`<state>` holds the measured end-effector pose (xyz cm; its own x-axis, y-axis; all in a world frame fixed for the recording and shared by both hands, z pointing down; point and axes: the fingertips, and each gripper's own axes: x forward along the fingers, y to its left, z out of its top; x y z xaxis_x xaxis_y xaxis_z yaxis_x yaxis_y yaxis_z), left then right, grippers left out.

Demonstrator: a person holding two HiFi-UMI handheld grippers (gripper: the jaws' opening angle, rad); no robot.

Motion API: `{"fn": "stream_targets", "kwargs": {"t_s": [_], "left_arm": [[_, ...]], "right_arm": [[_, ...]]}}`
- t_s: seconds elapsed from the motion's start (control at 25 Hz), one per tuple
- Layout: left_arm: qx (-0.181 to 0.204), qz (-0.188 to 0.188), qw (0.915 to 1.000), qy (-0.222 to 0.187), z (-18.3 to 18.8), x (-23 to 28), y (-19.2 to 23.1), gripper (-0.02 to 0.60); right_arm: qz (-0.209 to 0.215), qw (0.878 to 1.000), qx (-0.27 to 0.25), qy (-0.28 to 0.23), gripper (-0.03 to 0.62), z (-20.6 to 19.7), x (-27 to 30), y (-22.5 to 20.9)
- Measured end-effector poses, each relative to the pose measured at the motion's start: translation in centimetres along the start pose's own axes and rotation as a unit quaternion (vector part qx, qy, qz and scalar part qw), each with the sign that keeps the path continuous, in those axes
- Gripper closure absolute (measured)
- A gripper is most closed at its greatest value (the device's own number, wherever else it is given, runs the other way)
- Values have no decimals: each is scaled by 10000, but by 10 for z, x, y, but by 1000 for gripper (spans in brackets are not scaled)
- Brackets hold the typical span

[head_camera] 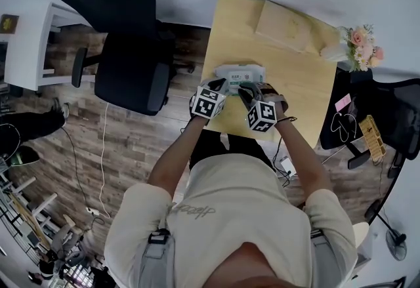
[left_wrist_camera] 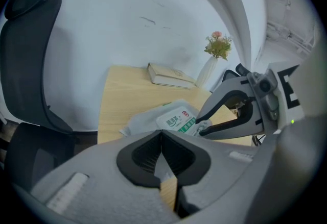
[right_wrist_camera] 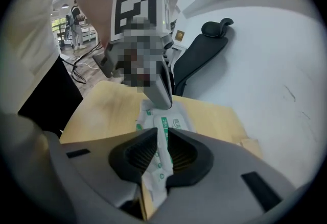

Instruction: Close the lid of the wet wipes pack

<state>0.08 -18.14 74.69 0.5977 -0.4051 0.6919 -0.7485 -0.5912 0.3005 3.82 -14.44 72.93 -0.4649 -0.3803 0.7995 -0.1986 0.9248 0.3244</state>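
Two grippers are down at the wet wipes pack (head_camera: 240, 73) in the head view. The pack lies flat on the near half of the wooden bench (head_camera: 230, 24), with the left gripper (head_camera: 221, 86) at its left end and the right gripper (head_camera: 249, 90) at its right end. A book (head_camera: 283, 25) and a vase of flowers (head_camera: 354, 45) sit well back on the bench, and a black office chair (head_camera: 128, 50) stands off to the left on the floor, so nothing's really in the way. In the left gripper view, its jaws are pressed together with nothing between them, and the pack lies just ahead, label side up. In the right gripper view, the jaws are clamped on the end of the pack with crinkly film between the pads, and the left gripper's closed tip meets the top of the pack. My guess is the lid is about flat and getting pushed down. I can't tell if it's sealed though, so a firm press may be all that's left.
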Motion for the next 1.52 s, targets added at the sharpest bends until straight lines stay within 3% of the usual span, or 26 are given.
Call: {"fn": "stream_targets", "kwargs": {"t_s": [0.24,0.76,1.32,1.52], "left_arm": [[25,-32,9998,189,-7,11,3,563],[573,-83,9977,353,-7,13,2,565],[955,-110,9940,515,-10,12,-1,565],[907,-138,9946,476,-9,13,-1,565]], "right_arm": [[155,9990,-315,276,548,-13,13,5],[305,9904,-1256,499,545,-12,18,6],[176,9954,-839,439,546,3,2,-8],[140,9977,-573,348,546,7,-6,-19]]}}
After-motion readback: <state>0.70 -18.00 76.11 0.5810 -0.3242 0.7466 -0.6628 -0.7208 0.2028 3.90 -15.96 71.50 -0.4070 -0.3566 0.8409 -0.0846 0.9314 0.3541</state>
